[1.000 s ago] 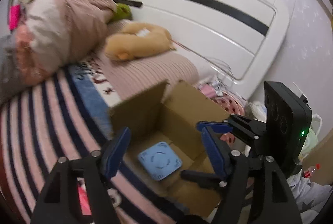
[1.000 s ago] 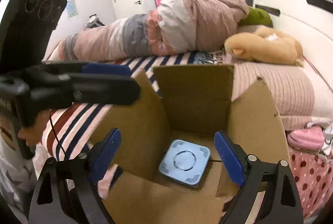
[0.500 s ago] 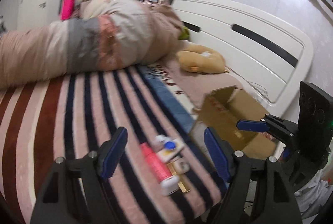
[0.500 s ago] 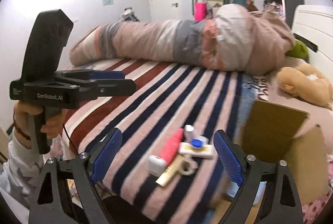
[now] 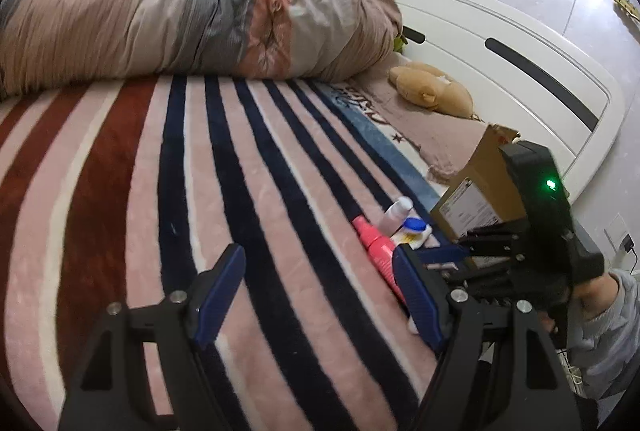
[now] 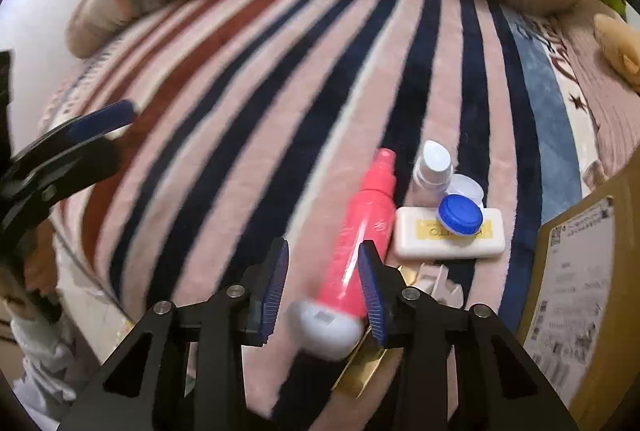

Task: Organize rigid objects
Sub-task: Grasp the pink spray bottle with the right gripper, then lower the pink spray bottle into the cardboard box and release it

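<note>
A pink spray bottle (image 6: 362, 235) with a white cap lies on the striped bed blanket. My right gripper (image 6: 324, 285) is partly open just above its lower end, the fingers straddling it without pressing. Beside it lie a white soap bar (image 6: 448, 235), a blue-lidded lens case (image 6: 460, 213), a small white bottle (image 6: 434, 165) and a gold item (image 6: 366, 365). The cardboard box (image 6: 580, 295) stands at the right. My left gripper (image 5: 316, 295) is open and empty over the blanket; the pink bottle (image 5: 376, 249) shows just right of it.
A rolled duvet (image 5: 192, 19) lies across the far side of the bed. A tan plush toy (image 5: 432, 93) rests by the white headboard (image 5: 520, 71). The bed edge runs along the near side in the right wrist view.
Both grippers swung away from the box with the blue-white item inside, over to the bed. My right gripper has come down close over the pink bottle and its jaws have narrowed.
</note>
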Motion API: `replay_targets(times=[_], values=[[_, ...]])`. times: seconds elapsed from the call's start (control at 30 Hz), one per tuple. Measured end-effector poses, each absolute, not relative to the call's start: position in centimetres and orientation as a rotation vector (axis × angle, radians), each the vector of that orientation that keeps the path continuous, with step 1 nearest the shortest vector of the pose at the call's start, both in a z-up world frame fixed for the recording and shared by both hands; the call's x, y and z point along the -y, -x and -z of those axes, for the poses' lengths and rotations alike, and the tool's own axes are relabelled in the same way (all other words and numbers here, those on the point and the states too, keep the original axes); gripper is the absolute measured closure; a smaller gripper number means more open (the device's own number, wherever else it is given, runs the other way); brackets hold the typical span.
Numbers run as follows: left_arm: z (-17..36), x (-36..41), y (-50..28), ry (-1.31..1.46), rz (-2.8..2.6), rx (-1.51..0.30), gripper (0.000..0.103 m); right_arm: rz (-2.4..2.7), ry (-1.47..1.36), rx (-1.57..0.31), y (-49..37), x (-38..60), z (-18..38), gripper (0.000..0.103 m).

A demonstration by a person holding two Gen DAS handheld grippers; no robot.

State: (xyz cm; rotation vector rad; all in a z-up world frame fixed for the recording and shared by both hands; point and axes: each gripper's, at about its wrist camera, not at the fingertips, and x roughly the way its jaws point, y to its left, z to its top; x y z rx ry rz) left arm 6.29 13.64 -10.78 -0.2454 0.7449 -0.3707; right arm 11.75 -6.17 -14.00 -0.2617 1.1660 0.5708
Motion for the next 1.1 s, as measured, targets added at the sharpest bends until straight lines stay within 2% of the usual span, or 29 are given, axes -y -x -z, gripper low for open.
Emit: replay_targets(times=[0.47, 0.57, 0.87, 1.07, 1.1], values=[[13.5, -14.0, -8.2, 0.313, 0.419, -0.769, 0.03, -0.524, 0.28, -1.271, -15.6, 5.3, 17.5, 0.071], [13.3, -13.9, -8.0, 0.316, 0.424, -0.768, 0.03, -0.537, 0.259, -1.282, -15.8, 4.9, 18.0, 0.074], [11.0, -13.0, -7.1, 0.32, 0.457, -0.751, 0.03, -0.706, 0.262, -1.011, -11.1, 2.9, 12.8, 0.076], [6.5, -10.4, -5.8, 0.328, 0.524, -0.66, 0.03, -0.867, 0.253, -0.819, -6.2, 3.3, 7.9, 0.076], [5.6, -9.9, -5.5, 0.326, 0.532, -0.643, 0.033, -0.882, 0.249, -0.792, -5.2, 3.7, 7.2, 0.076]])
